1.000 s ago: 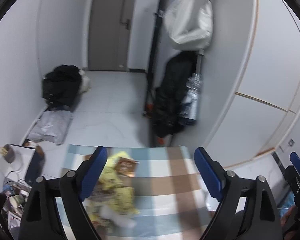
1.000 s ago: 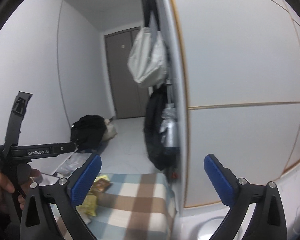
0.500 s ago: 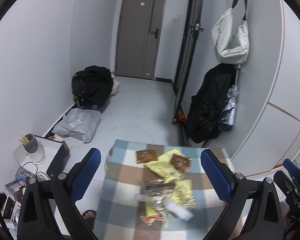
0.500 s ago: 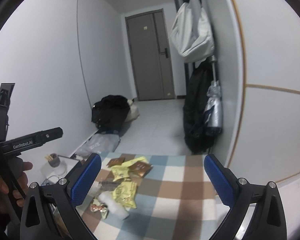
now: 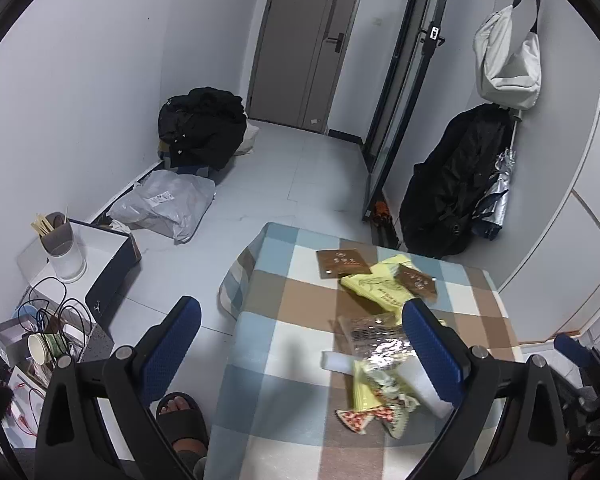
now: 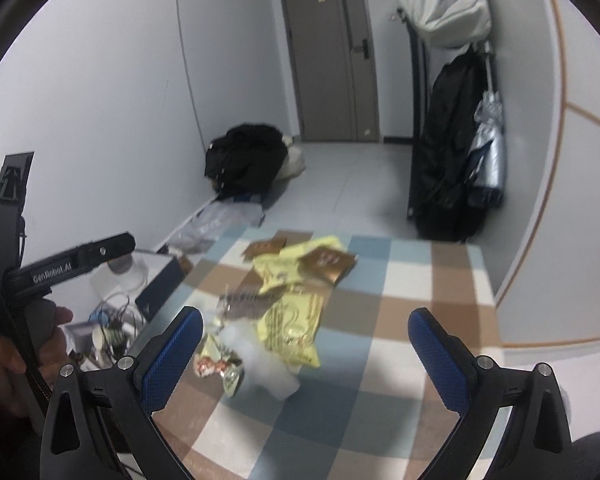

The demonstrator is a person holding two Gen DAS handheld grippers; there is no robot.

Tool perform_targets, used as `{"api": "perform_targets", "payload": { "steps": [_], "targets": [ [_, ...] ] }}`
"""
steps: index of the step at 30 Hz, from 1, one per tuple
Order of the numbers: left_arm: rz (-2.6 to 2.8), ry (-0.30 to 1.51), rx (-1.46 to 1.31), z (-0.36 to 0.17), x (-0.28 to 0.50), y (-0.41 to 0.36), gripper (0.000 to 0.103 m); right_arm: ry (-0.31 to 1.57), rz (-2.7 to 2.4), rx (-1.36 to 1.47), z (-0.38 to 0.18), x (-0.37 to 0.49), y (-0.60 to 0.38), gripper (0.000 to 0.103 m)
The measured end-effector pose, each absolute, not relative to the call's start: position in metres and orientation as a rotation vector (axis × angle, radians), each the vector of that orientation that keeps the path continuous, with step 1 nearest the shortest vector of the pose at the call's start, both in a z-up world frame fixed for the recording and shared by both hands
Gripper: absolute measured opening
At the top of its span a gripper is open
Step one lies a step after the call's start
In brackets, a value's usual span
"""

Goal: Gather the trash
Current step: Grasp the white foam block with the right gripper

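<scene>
We hold both grippers above the checked table (image 5: pixel 300 364), and we take that table as our landmark. The left gripper (image 5: pixel 300 344) hangs over the table's near left edge with its blue pads wide apart and nothing between them. The right gripper (image 6: pixel 306 354) hovers over the table's near middle, equally wide open and empty.

The trash (image 5: pixel 384 336) lies in a loose heap on the table, running from its far side toward its near side: two brown sachets (image 5: pixel 342 262) at the far end, yellow wrappers (image 6: pixel 294 316) in the middle, a clear crinkled wrapper (image 5: pixel 374 334) beside them, and a white tissue wad (image 6: pixel 268 368) and a red-patterned wrapper (image 5: pixel 360 418) nearest us. In the left wrist view the right pad overlaps the heap's right side, though we cannot tell if it touches. A sandalled foot (image 5: pixel 180 412) stands on the floor left of the table.
</scene>
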State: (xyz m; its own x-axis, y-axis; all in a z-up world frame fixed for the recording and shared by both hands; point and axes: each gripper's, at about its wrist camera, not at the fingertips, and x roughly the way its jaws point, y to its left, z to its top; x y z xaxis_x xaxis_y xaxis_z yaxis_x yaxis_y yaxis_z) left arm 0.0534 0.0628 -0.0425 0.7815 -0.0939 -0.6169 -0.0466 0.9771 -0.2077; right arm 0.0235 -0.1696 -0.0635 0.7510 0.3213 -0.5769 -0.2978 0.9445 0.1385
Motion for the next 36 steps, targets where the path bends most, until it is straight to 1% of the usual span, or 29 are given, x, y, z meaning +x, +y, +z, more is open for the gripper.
{"api": "perform_targets", "payload": {
  "steps": [10, 16, 21, 23, 25, 27, 31, 33, 34, 35, 36],
  "targets": [
    [-0.040, 0.733, -0.300, -0.051, 0.067, 0.084, 0.099, 0.779, 0.365, 0.086, -0.098, 0.035, -0.151, 0.103],
    [-0.051, 0.752, -0.334, -0.053, 0.071, 0.091, 0.099, 0.842, 0.360, 0.069, -0.122, 0.042, -0.133, 0.101],
    [-0.041, 0.770, -0.365, -0.056, 0.075, 0.100, 0.099, 0.880, 0.377, 0.016, -0.137, 0.051, -0.118, 0.087],
    [-0.037, 0.779, -0.389, -0.058, 0.077, 0.104, 0.099, 0.887, 0.370, -0.028, -0.141, 0.052, -0.112, 0.085],
    [-0.030, 0.791, -0.411, -0.059, 0.079, 0.109, 0.099, 0.888, 0.359, -0.075, -0.146, 0.052, -0.106, 0.079],
    [-0.026, 0.802, -0.425, -0.061, 0.081, 0.111, 0.099, 0.887, 0.358, -0.113, -0.149, 0.051, -0.101, 0.072],
    [-0.023, 0.817, -0.446, -0.064, 0.083, 0.113, 0.099, 0.871, 0.370, -0.169, -0.152, 0.044, -0.094, 0.060],
    [-0.022, 0.820, -0.451, -0.064, 0.082, 0.113, 0.099, 0.865, 0.373, -0.202, -0.153, 0.042, -0.091, 0.045],
    [-0.021, 0.824, -0.452, -0.065, 0.082, 0.113, 0.099, 0.864, 0.373, -0.213, -0.153, 0.042, -0.090, 0.042],
    [-0.021, 0.825, -0.454, -0.065, 0.082, 0.113, 0.099, 0.864, 0.375, -0.224, -0.153, 0.042, -0.089, 0.037],
    [-0.021, 0.826, -0.455, -0.066, 0.082, 0.114, 0.099, 0.864, 0.378, -0.232, -0.153, 0.041, -0.089, 0.029]
  ]
}}
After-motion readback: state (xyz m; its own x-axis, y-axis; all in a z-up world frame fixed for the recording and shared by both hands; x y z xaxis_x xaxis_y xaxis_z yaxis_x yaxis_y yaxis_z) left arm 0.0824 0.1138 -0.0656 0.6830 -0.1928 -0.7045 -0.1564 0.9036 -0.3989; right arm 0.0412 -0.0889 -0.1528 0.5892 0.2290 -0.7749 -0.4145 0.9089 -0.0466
